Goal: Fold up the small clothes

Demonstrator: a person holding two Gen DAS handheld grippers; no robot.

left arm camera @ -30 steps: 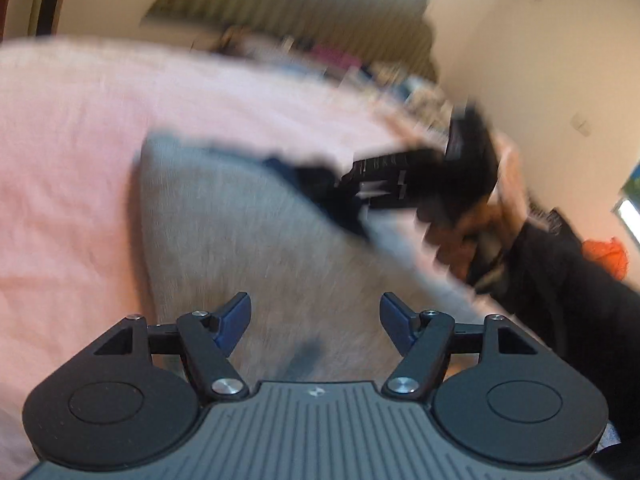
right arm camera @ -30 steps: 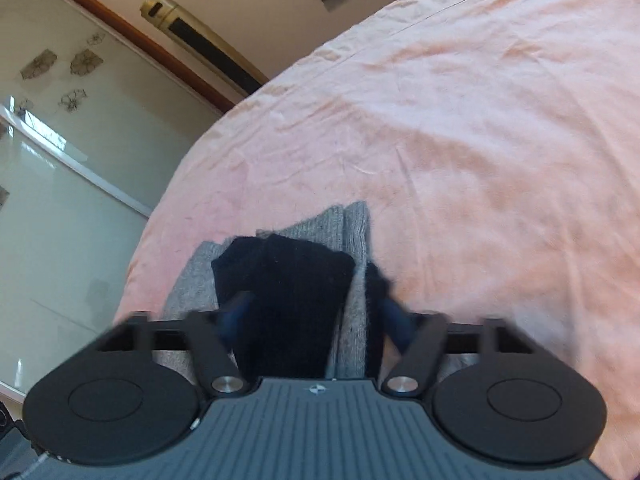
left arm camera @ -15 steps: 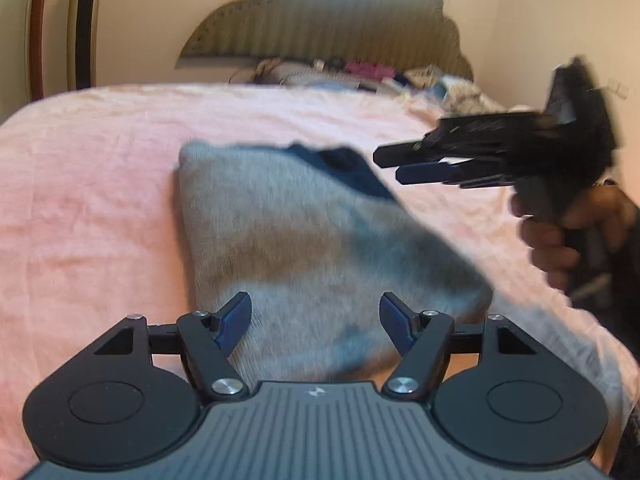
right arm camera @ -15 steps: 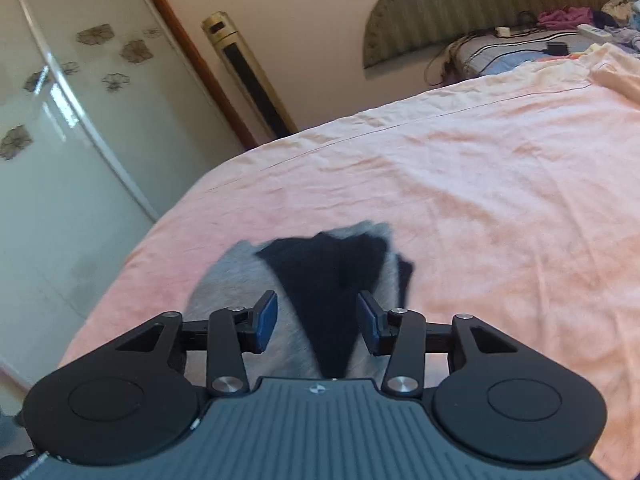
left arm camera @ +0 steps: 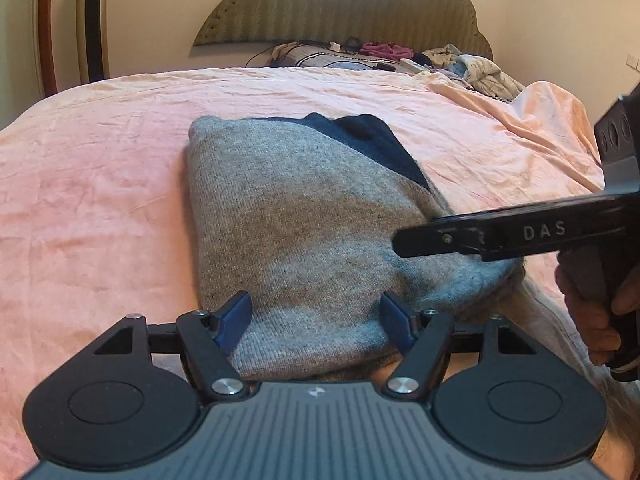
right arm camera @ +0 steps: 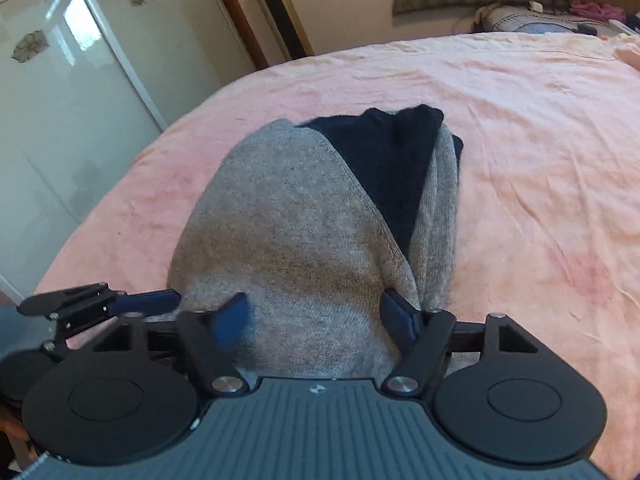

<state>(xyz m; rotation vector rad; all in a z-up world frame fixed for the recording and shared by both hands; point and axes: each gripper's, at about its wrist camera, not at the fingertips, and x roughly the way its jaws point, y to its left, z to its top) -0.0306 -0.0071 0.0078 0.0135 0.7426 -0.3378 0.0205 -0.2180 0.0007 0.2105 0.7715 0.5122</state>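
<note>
A folded grey sweater lies on the pink bedspread, a dark navy part showing at its far end. My left gripper is open, its blue pads standing apart over the sweater's near end. My right gripper is also open over the near end, with nothing clamped. In the left wrist view the right gripper reaches in edge-on from the right, above the sweater's right side. The left gripper shows at the lower left of the right wrist view, beside the sweater.
A person's hand grips the right gripper's handle. Loose clothes and cables are piled below the padded headboard. A tall standing unit and glass wardrobe doors stand left of the bed.
The right gripper, shut on the navy part a second ago, has opened, let it go and drawn back to the near end. The sweater now lies still. The left gripper shifted a little.
</note>
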